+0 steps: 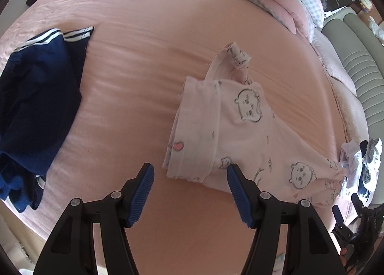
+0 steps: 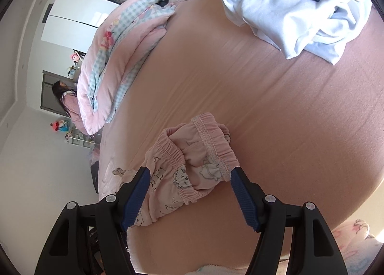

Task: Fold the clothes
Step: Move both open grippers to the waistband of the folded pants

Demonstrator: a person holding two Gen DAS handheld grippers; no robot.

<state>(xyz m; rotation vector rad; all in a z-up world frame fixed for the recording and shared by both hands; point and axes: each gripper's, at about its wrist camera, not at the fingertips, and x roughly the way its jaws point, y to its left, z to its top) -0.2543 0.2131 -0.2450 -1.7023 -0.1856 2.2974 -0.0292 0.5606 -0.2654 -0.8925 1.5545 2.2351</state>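
Observation:
Pale pink pyjama trousers [image 1: 230, 136] printed with cartoon faces lie on the pink bed sheet [image 1: 148, 42], one leg folded over the other. My left gripper [image 1: 190, 170] hovers open just short of their near hem, nothing between its blue pads. In the right wrist view the trousers' gathered elastic waistband [image 2: 192, 155] lies bunched between and just beyond my open right gripper [image 2: 190, 174], which holds nothing. The right gripper's black frame [image 1: 355, 224] also shows at the lower right of the left wrist view.
A navy garment with white stripes [image 1: 36, 97] lies at the left of the bed. A heap of white and navy clothes [image 2: 295, 4] sits at the far side. A rolled pink and blue quilt [image 2: 120, 59] lines the bed's edge, with a grey padded headboard [image 1: 355, 66] beyond. A person [image 2: 64, 97] stands far off.

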